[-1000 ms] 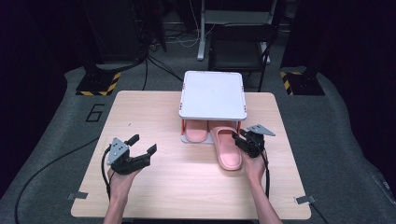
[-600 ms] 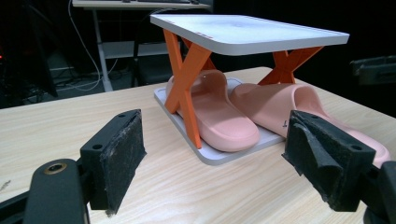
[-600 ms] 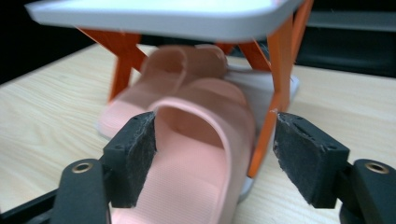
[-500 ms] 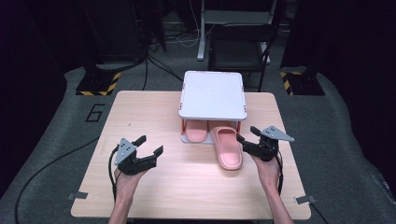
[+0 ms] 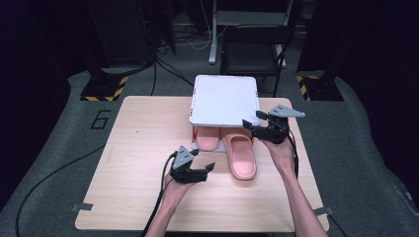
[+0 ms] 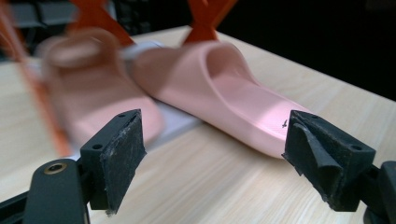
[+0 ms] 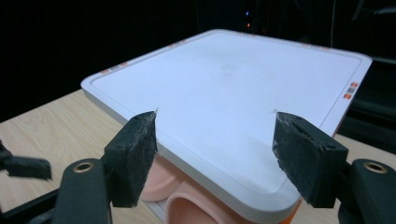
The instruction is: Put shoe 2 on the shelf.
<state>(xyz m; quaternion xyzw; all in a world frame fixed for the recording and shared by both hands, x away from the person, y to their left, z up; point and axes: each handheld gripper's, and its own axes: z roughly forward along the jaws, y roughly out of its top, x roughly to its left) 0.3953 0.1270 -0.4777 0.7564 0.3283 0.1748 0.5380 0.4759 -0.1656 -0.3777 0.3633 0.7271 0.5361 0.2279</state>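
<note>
A painted "6" (image 5: 101, 119) marks the floor beside the surface (image 5: 143, 133); both grippers' fingers spread wide, holding nothing.

Two pink slippers (image 5: 242, 157) are seen on the wooden table (image 5: 133, 163), side by side with their toes pointed at the rack. The right slipper sticks out far toward the person, with only its toe end under the white shelf (image 5: 225, 98). The left slipper (image 5: 207, 139) is tucked mostly under the shelf. The shelf is flat, square with round corners, and is held up on orange legs (image 6: 201, 23). A thin white bottom plate (image 6: 180, 122) is seen under the slippers.
</note>
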